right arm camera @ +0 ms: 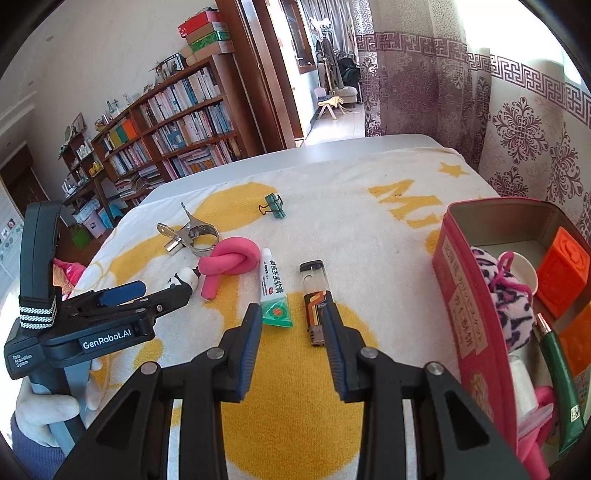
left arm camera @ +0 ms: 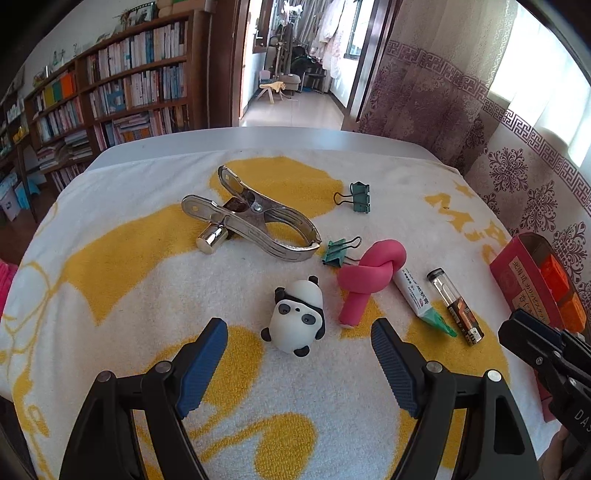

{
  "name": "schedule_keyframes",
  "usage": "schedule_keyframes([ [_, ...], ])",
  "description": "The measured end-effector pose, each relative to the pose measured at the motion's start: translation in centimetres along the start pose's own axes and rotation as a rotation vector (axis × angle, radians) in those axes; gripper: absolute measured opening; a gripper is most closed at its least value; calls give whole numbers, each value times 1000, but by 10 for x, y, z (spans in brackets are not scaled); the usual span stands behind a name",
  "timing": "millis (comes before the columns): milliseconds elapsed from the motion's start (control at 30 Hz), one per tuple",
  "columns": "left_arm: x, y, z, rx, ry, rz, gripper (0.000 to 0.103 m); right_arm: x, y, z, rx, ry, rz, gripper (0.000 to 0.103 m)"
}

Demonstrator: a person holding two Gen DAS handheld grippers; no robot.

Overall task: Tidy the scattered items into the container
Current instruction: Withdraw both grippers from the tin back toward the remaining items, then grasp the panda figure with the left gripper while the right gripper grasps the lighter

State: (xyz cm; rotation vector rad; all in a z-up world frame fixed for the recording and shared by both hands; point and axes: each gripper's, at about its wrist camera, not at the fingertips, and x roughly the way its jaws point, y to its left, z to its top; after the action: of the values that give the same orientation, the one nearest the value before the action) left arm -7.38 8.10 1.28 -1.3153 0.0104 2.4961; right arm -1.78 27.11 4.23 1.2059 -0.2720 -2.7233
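Two grippers over a towel-covered counter (left arm camera: 258, 138). Left gripper (left arm camera: 299, 350) spread wide, empty, hovering just short of the panda figure (left arm camera: 297, 317). Right gripper (right arm camera: 293, 332) partly spread, nothing pinched, tips flanking the near ends of the ointment tube (right arm camera: 275, 291) and lighter (right arm camera: 316, 299). Pink knot (left arm camera: 369, 273), big metal clamp (left arm camera: 255, 214), two green binder clips (left arm camera: 360, 197) scattered on the towel. Red container (right arm camera: 469, 295) at right, already partly filled.

- A lived-in home, a study or sitting room.
- Tall dark wooden bookcase (left arm camera: 122, 85) crammed with books (boxes stacked on top).
- Patterned mauve curtains (right arm camera: 424, 81) at the window.
- Open doorway to a hallway with hanging clothes (left arm camera: 328, 33).
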Motion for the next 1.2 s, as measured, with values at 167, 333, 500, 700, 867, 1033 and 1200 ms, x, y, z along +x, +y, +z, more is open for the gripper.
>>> schedule_keyframes([
  [167,17,2,5,11,15,23,81,6,-3,-4,5,20,1,37],
  [333,20,0,7,23,-10,15,54,13,0,-8,-8,38,1,37],
  [500,20,-3,1,51,-4,8,39,18,3,-12,-23,55,2,37],
  [700,3,3,-5,21,-11,-16,34,22,6,-15,-28,68,3,37],
  [867,-8,2,-4,22,-31,-31,34,27,8,-12,-32,85,-3,37],
  [1033,-15,-2,-3,42,-48,-49,31,31,5,-1,-15,97,-34,37],
  [1200,-11,-1,-4,50,-17,-41,32,37,1,13,-18,93,-67,37],
])
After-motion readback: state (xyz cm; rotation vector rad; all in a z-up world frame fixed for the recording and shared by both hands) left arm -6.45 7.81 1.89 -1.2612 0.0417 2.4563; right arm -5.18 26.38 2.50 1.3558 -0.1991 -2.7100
